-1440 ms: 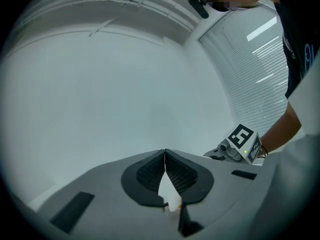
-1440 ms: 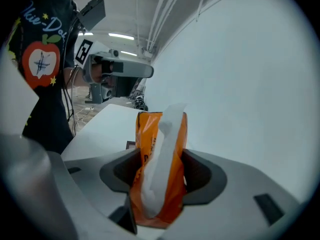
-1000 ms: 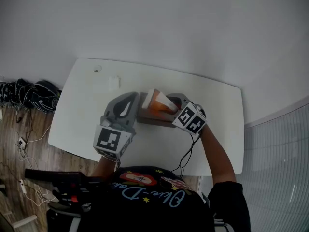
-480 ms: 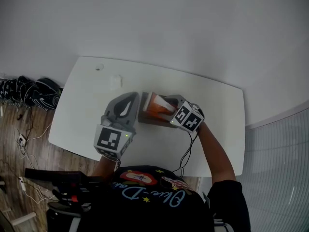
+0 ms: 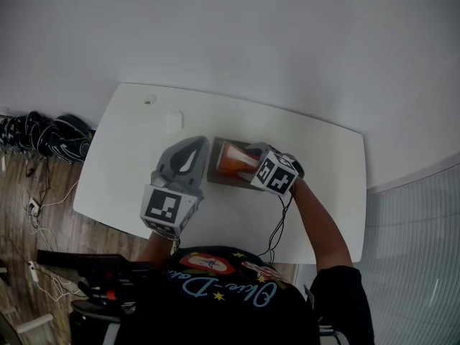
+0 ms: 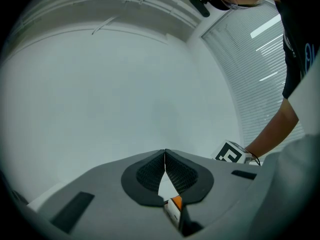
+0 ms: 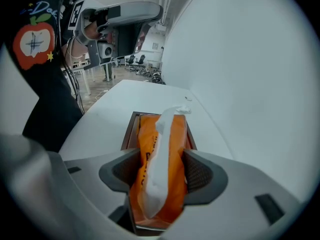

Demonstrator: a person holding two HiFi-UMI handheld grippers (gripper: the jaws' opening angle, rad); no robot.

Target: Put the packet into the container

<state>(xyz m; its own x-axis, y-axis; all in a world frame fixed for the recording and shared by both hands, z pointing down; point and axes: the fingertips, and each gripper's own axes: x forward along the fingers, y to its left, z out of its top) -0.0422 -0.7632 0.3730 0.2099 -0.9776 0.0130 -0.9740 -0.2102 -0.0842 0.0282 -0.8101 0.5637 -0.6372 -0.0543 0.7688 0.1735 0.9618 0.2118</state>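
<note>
White table (image 5: 129, 139) carries the brown container (image 5: 214, 167) near its middle. Left gripper (image 6: 165, 156) sits just beside the container's 9 o'clock end, jaw tips pressed together with nothing held between them. Right gripper (image 7: 160, 171) is at the 3 o'clock end, jaws part-open and clamped against both sides of the orange packet (image 7: 172, 134) — the packet runs lengthwise within the container's walls, white seam uppermost, near end between the pads.
</note>
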